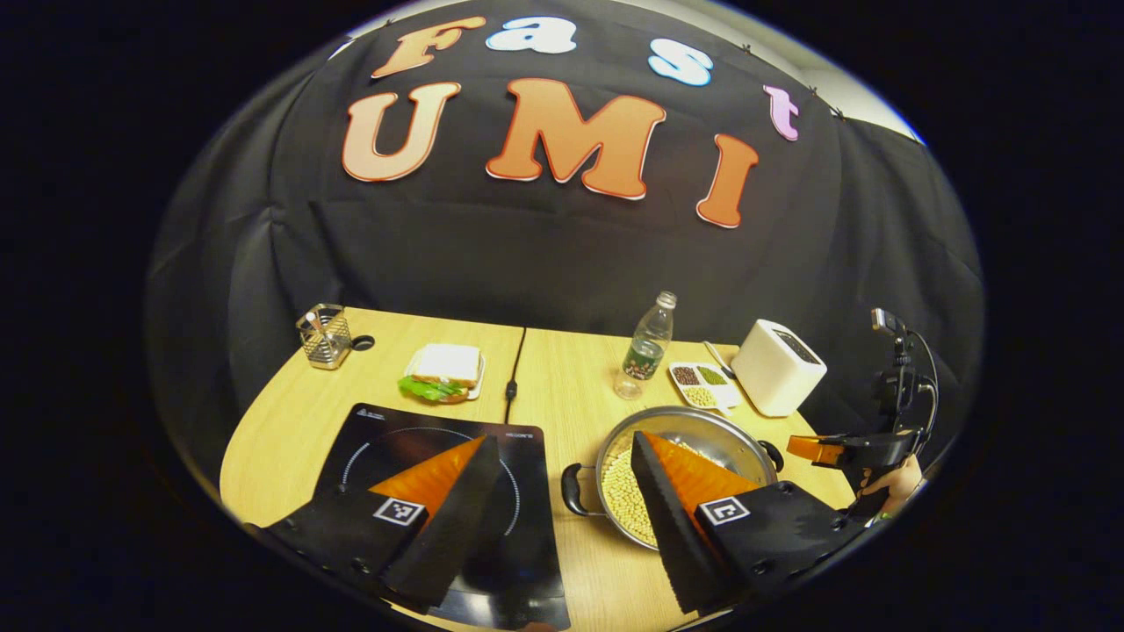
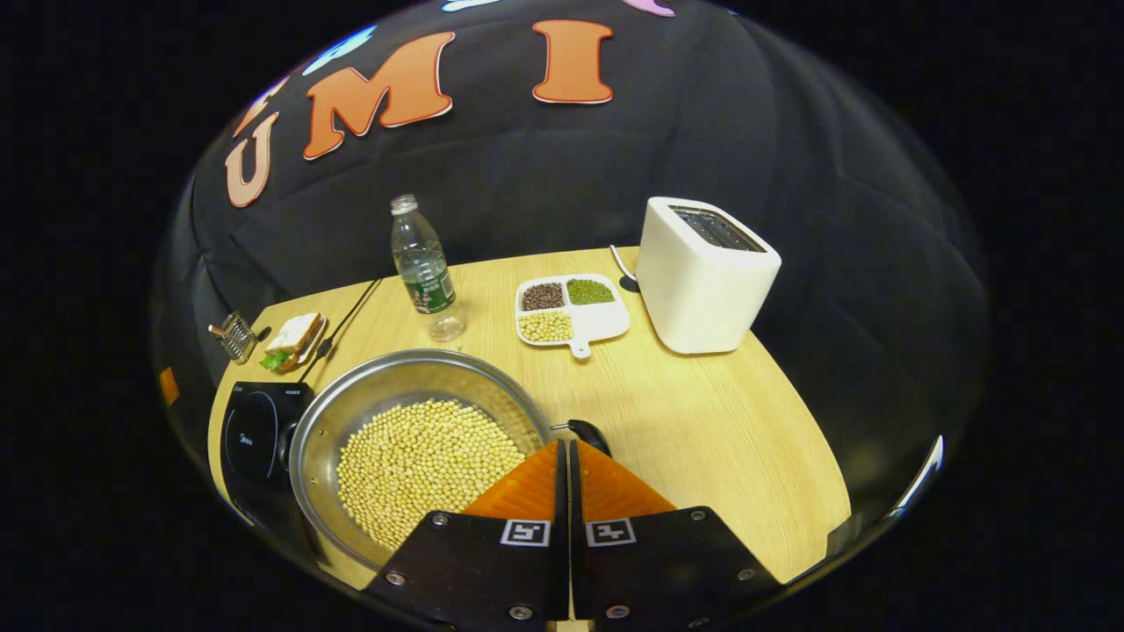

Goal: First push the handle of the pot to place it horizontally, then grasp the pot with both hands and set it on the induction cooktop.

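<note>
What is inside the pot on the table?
The pot holds a layer of pale beans over its bottom. The right gripper covers the near edge, so the beans there are hidden.

even bright light, fisheye-warped edges
</note>
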Demonstrator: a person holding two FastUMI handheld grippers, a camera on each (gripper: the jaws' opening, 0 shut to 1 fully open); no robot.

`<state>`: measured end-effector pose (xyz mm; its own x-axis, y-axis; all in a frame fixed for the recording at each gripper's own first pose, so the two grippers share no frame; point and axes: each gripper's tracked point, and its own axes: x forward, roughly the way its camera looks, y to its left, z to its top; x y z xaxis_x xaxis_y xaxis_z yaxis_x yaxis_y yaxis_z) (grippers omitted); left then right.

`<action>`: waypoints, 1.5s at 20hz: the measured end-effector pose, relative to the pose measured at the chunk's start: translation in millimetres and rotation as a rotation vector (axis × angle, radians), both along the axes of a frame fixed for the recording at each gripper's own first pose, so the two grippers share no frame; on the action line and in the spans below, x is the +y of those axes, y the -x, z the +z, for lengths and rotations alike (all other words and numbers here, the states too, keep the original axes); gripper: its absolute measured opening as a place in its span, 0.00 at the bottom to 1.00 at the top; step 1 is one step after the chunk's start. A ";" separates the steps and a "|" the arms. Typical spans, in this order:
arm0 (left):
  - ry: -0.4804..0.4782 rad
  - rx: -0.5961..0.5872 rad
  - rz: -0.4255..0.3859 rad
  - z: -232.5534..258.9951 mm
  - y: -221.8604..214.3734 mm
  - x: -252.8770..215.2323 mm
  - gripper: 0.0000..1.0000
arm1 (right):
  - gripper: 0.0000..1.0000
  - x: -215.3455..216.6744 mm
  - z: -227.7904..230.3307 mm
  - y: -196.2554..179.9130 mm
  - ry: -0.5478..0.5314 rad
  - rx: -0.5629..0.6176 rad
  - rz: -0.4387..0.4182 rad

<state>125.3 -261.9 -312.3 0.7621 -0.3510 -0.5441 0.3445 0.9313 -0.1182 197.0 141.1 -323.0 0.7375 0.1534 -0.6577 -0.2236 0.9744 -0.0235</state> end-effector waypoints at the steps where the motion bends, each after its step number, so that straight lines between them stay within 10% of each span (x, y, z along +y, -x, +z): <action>1: -0.013 0.012 -0.008 -7.1 0.1 -5.6 0.98 | 0.01 -4.8 -2.7 -3.0 -0.001 0.010 -0.002; 6: -0.055 0.119 -0.016 -55.3 -0.1 -23.8 0.98 | 0.09 -10.3 -17.6 -14.6 -0.012 0.055 0.014; 19: -0.178 0.333 0.005 -144.7 -16.3 -28.4 0.99 | 0.92 -10.1 -21.3 -27.9 -0.119 0.108 0.013; 30: -0.198 0.398 -0.010 -163.0 -19.5 -34.1 0.90 | 0.95 20.3 -60.6 -10.3 -0.060 0.229 0.132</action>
<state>144.8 -296.0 -475.3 0.4765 -0.2172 -0.8520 0.3174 0.9462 -0.0637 207.3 161.5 -383.7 0.5414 0.2827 -0.7918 -0.3419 0.9344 0.0998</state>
